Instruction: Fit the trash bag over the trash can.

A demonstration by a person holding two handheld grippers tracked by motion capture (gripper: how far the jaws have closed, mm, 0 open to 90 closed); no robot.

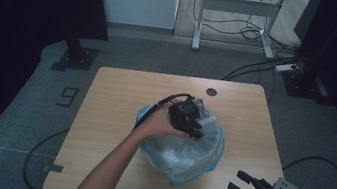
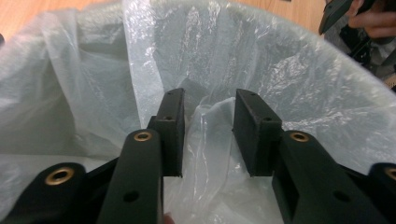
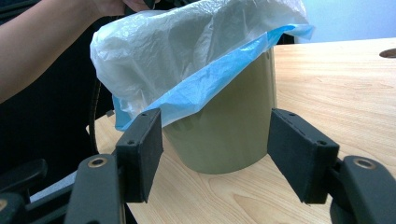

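Note:
A round olive bin [image 3: 229, 135] stands mid-table, lined with a blue bag [image 3: 219, 77] and a clear white bag [image 3: 187, 42] over it. In the high view the bags [image 1: 182, 155] bulge over the rim. My left gripper [image 1: 197, 130] reaches down into the bin's mouth from its far left side. In the left gripper view its jaws [image 2: 208, 100] stand apart around a raised fold of the clear bag [image 2: 205, 130], and the pads do not press on it. My right gripper [image 1: 236, 181] hovers open near the table's front right corner, and its jaws [image 3: 215, 116] frame the bin from a distance.
The wooden table [image 1: 112, 116] has a round cable hole [image 1: 211, 92] at its back edge. Bare wood lies left and right of the bin. Cables [image 1: 316, 172] and a desk frame [image 1: 236, 13] are on the floor beyond the table.

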